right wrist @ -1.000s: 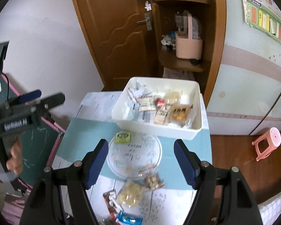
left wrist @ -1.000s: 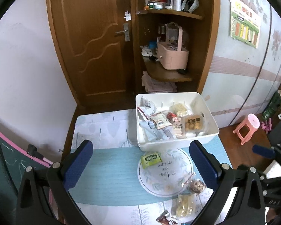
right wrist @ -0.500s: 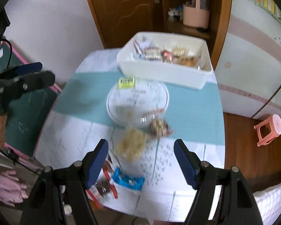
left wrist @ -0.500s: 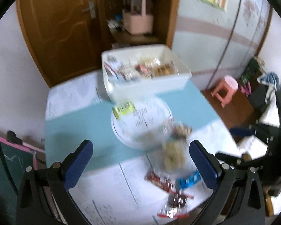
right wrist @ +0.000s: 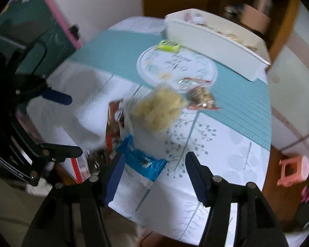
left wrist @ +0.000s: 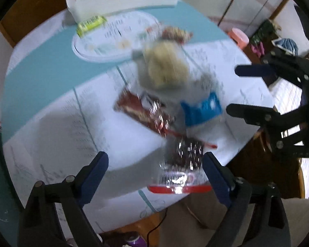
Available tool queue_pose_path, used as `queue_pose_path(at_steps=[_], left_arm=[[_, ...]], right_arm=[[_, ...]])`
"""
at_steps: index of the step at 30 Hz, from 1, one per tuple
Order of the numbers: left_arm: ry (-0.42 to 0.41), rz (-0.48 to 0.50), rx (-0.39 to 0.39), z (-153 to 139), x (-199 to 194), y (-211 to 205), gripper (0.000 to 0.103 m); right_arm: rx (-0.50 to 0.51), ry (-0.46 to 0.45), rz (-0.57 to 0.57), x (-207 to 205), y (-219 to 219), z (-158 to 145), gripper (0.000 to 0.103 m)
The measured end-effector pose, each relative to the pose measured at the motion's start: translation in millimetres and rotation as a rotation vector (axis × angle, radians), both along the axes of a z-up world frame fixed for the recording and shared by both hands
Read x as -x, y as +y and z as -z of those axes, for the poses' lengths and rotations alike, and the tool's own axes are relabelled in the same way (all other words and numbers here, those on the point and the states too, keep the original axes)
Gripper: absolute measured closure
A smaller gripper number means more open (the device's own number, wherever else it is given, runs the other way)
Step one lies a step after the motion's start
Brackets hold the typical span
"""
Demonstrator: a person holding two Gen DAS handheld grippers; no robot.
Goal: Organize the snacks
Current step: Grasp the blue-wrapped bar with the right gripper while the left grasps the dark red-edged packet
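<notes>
Surface: we see a white-and-teal table [right wrist: 226,144].
Blue packet [right wrist: 142,162]: crinkled, between the right gripper [right wrist: 154,177] fingers.
Grippers: both spread, left gripper [left wrist: 154,177] too.

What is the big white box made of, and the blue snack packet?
The white box looks like smooth, rigid plastic: even colour, rounded rim, faint sheen. The blue snack packet seems a thin glossy plastic or foil wrapper, crinkled with a flat sealed end. Motion blur leaves both uncertain.

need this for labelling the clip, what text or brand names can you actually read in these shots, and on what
None can be read.
round mat: cursive dark lettering, blurred.
green packet: print too blurred.
blue packet: markings smeared.
left gripper: small white lettering on its body, too blurred.
</notes>
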State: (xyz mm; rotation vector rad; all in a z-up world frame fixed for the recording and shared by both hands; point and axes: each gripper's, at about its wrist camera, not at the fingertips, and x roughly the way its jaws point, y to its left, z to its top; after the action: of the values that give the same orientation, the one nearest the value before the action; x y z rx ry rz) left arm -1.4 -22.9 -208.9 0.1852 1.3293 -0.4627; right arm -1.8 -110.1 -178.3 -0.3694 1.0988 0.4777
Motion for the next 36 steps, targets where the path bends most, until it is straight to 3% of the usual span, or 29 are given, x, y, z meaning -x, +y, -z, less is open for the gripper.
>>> queue_pose_path(at_steps=[13,19,26,33,36], left_arm=[[0.074,-0.006,0.029,27.0,8.5,-21.6,0.015],[0.082,-0.029,0.044,31.4,0.1,-27.1,0.020],[0.064,-0.022,0.031,29.5,-4.0,-39.7,0.034],[0.013,0.004,0.010,18.9,-5.7,-53.2,0.062],[0.004,0.012,-0.021,18.5,-8.5,-57.5,0.063]], right_arm=[[0.097,0.045,-0.212,-6.3,24.9,46.0,0.044],[0.101,0.095,-0.270,-6.5,30.3,57.7,0.069],[0.029,0.130,-0.179,-14.5,10.3,59.0,0.071],[-0.020,0.147,-0.083,-13.3,-7.1,59.9,0.072],[-0.034,0.151,-0.060,-9.3,-11.6,60.5,0.073]])
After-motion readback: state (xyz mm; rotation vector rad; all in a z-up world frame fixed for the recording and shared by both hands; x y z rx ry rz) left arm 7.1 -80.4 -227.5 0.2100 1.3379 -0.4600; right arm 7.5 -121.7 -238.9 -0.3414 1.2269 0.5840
